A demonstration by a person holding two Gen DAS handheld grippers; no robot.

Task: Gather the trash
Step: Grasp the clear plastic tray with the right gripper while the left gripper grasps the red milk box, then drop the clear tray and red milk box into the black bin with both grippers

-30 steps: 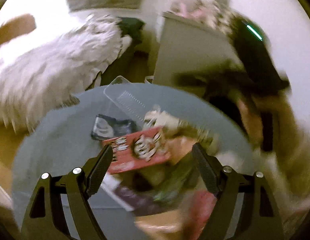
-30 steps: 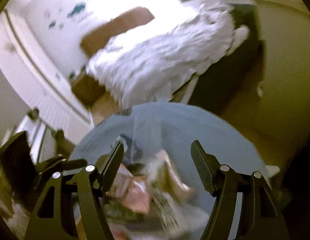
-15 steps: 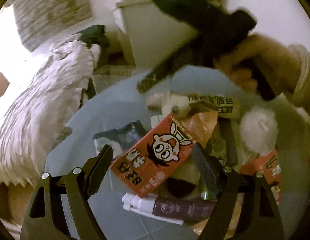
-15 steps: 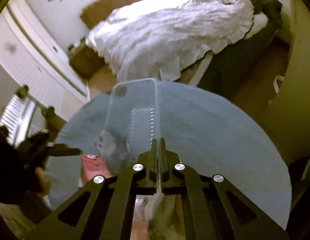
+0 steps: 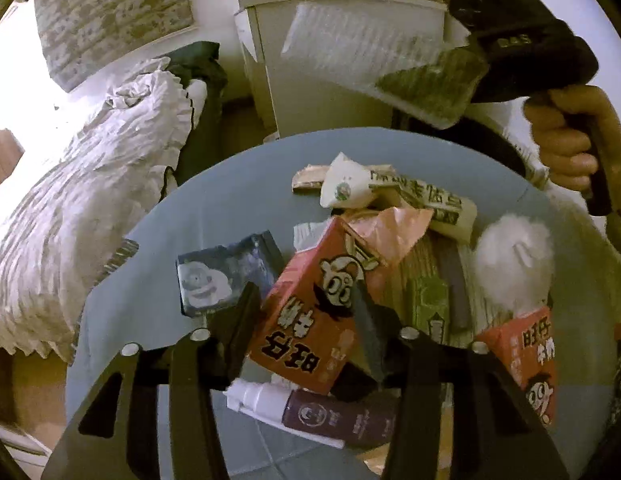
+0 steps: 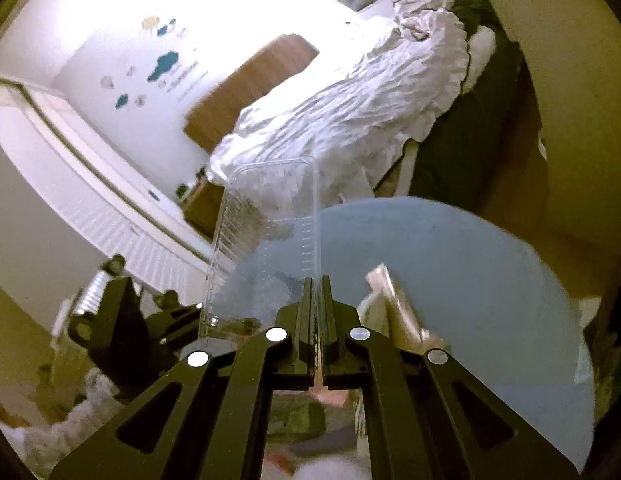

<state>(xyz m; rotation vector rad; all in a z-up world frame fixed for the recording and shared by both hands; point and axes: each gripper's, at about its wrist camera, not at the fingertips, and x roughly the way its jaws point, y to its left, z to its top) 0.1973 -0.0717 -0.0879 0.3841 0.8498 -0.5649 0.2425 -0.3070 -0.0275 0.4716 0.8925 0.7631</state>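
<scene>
A pile of trash lies on a round blue-grey table (image 5: 230, 200). My left gripper (image 5: 306, 320) is shut on a red milk carton (image 5: 310, 312) with a cartoon face, one finger on each side. My right gripper (image 6: 316, 300) is shut on the edge of a clear plastic tray (image 6: 266, 236) and holds it above the table (image 6: 470, 280). In the left wrist view the right gripper (image 5: 522, 40) shows at top right with the tray (image 5: 374, 60) lifted.
The pile holds a second red carton (image 5: 526, 360), a white fluffy ball (image 5: 510, 260), a dark bottle (image 5: 330, 412), a blue-grey packet (image 5: 222, 276) and paper wrappers (image 5: 390, 192). A bed with a white quilt (image 5: 82, 208) stands left; a pale cabinet (image 5: 310, 92) stands behind.
My left gripper closed on the red carton. My right gripper closed on the clear tray and lifted it off the table.
</scene>
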